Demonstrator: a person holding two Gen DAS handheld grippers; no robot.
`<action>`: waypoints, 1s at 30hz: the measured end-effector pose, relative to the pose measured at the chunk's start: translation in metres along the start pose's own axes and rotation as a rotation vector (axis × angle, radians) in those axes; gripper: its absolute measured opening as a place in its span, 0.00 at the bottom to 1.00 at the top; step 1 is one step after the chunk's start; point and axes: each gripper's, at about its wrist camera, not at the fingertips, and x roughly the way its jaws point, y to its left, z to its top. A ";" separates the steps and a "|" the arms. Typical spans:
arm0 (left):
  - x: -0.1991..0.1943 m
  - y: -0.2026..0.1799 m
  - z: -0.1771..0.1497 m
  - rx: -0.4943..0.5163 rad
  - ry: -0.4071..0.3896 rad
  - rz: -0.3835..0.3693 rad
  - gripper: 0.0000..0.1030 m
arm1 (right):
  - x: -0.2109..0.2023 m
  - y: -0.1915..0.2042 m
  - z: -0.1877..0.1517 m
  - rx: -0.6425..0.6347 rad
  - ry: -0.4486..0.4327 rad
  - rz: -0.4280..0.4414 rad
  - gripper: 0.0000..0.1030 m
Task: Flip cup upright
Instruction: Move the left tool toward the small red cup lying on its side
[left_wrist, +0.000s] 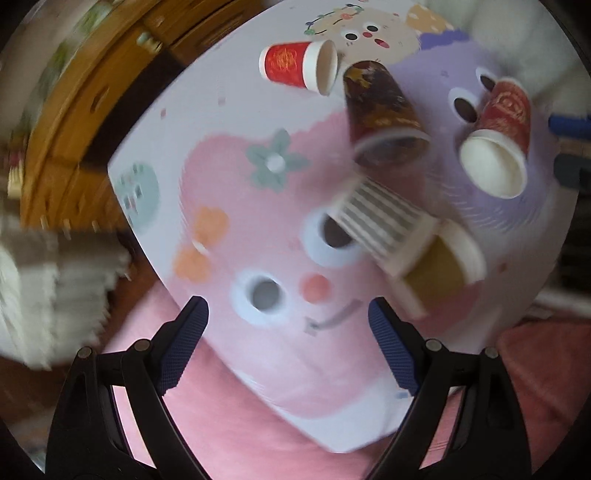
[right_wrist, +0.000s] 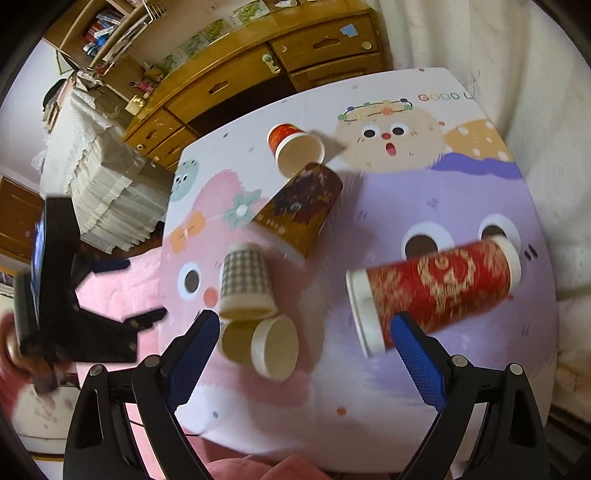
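Observation:
Several paper cups lie on a cartoon-printed table. A tall red cup with gold pattern lies on its side, also in the left wrist view. A checked cup stands mouth down, and a tan cup lies on its side against it. A dark brown cup and a small red cup lie on their sides farther back. My right gripper is open and empty, above the near edge between the tan and tall red cups. My left gripper is open and empty over the table's left part.
A wooden cabinet with drawers stands behind the table. A stack of white cloth lies to the left. Pink bedding lies below the table edge. White fabric is on the right. The left gripper's body shows at the left.

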 end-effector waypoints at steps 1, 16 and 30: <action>0.002 0.007 0.008 0.053 -0.007 0.016 0.85 | 0.004 0.002 0.008 0.001 0.005 -0.003 0.92; 0.053 0.043 0.121 0.683 -0.230 0.184 0.85 | 0.070 -0.036 0.034 0.107 0.100 -0.020 0.92; 0.099 -0.022 0.177 1.119 -0.398 0.141 0.85 | 0.076 -0.037 0.048 0.203 0.097 0.000 0.92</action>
